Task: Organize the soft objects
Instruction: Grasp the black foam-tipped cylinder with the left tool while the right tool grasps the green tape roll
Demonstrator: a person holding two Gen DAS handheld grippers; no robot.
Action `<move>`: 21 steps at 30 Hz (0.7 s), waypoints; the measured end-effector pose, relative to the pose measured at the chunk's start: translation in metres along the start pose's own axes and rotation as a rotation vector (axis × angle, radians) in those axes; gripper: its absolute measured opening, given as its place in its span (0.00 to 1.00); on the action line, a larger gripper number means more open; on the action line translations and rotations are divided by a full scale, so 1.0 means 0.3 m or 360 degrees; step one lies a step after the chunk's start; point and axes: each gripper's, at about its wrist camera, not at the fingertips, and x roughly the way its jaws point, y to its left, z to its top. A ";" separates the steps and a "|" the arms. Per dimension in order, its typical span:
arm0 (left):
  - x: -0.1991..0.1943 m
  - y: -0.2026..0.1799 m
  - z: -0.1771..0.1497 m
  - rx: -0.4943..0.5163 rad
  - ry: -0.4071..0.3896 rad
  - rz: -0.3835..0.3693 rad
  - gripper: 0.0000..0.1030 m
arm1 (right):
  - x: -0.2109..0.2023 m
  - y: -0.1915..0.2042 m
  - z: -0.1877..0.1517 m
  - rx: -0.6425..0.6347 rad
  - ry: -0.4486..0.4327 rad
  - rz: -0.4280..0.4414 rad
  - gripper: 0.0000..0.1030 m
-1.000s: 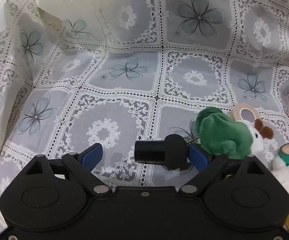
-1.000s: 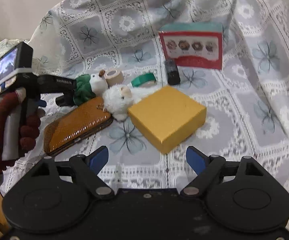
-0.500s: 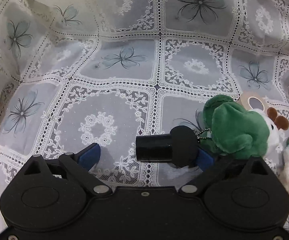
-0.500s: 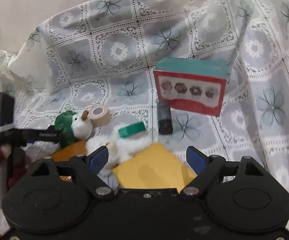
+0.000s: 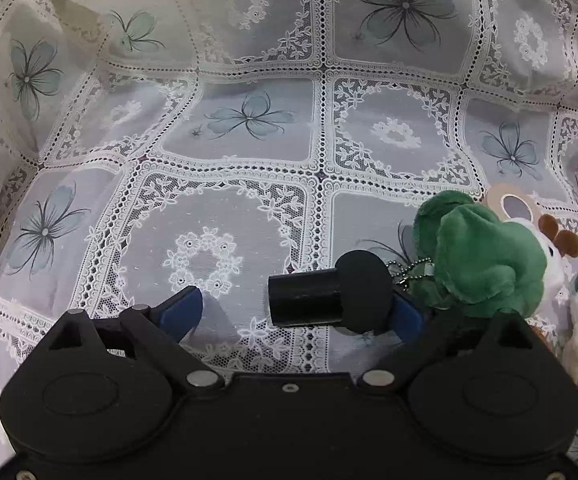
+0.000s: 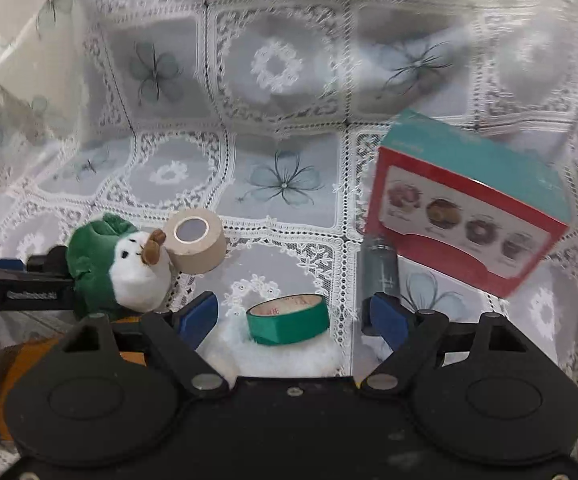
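A white plush in a green hood (image 5: 477, 256) lies on the lace cloth, just right of my left gripper (image 5: 293, 312). Its jaws are closing. A black cylinder (image 5: 309, 300) juts from the right finger into the gap, and the left pad touches nothing. In the right wrist view the same plush (image 6: 129, 268) has the left gripper (image 6: 29, 280) at its side. My right gripper (image 6: 293, 318) hovers over a fluffy white plush (image 6: 281, 356) with a green tape roll (image 6: 289, 318) on it. Its jaws are closing, with the roll between them, untouched.
A beige tape roll (image 6: 197, 246) sits beside the hooded plush. A dark grey cylinder (image 6: 381, 272) lies by the right finger, before a red and teal box (image 6: 469, 208). An orange case (image 6: 21, 368) lies at lower left. The cloth rises behind.
My right gripper moved forward over the fluffy plush and green tape; the yellow box dropped from its view. My left gripper stayed put beside the hooded plush.
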 end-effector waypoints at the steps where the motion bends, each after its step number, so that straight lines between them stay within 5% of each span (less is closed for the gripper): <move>1: 0.002 0.003 0.004 0.0002 0.0011 -0.0007 0.90 | 0.015 0.006 0.001 -0.0020 0.0011 -0.0003 0.78; 4: 0.009 0.004 0.007 0.0014 0.0020 -0.0004 0.92 | 0.046 0.020 -0.004 -0.0079 0.0030 -0.0019 0.70; 7: 0.007 0.001 -0.002 0.0027 -0.0005 0.0003 0.92 | 0.067 0.017 -0.010 -0.0107 0.0052 -0.0010 0.48; 17: 0.001 0.006 0.000 0.0011 -0.0019 -0.0020 0.91 | -0.063 -0.124 -0.006 0.0122 -0.0074 -0.0028 0.47; 21: -0.016 0.013 -0.001 -0.0010 -0.0035 -0.0012 0.81 | -0.123 -0.205 -0.039 0.0223 -0.0115 -0.0058 0.47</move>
